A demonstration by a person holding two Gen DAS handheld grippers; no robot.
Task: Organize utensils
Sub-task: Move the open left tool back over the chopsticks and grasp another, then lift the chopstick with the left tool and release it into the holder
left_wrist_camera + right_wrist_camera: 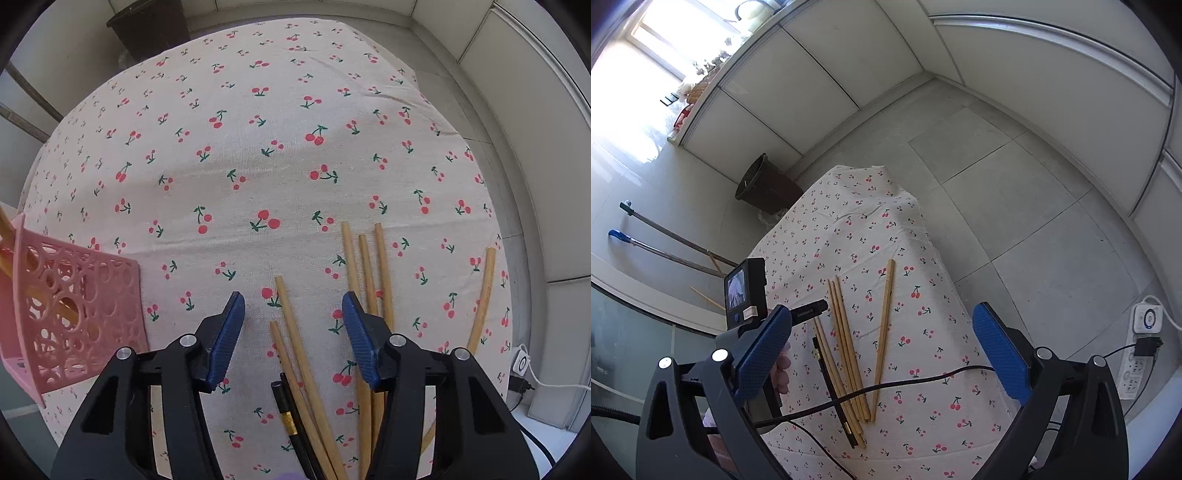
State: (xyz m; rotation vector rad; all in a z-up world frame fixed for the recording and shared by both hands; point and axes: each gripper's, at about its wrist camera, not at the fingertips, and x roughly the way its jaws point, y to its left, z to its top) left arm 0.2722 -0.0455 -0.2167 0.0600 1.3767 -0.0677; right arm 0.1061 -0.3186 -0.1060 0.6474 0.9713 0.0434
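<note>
Several wooden chopsticks (pixel 291 325) and one black chopstick (pixel 286 413) lie loose on the cherry-print cloth (pixel 258 147). My left gripper (pixel 293 306) is open and empty, low over the chopsticks, its fingers either side of two of them. A pink perforated basket (pixel 74 314) stands to its left with a chopstick inside. In the right wrist view the chopsticks (pixel 846 343) lie in a loose fan. My right gripper (pixel 882 332) is open and empty, held high above the table. The left gripper's camera body (pixel 746 291) shows at the left.
A black cable (pixel 905 382) crosses the near ends of the chopsticks. A dark bin (pixel 764 184) stands beyond the table's far end. A power strip (pixel 1141 354) lies on the floor at right. Broom handles (pixel 665 240) lie at left.
</note>
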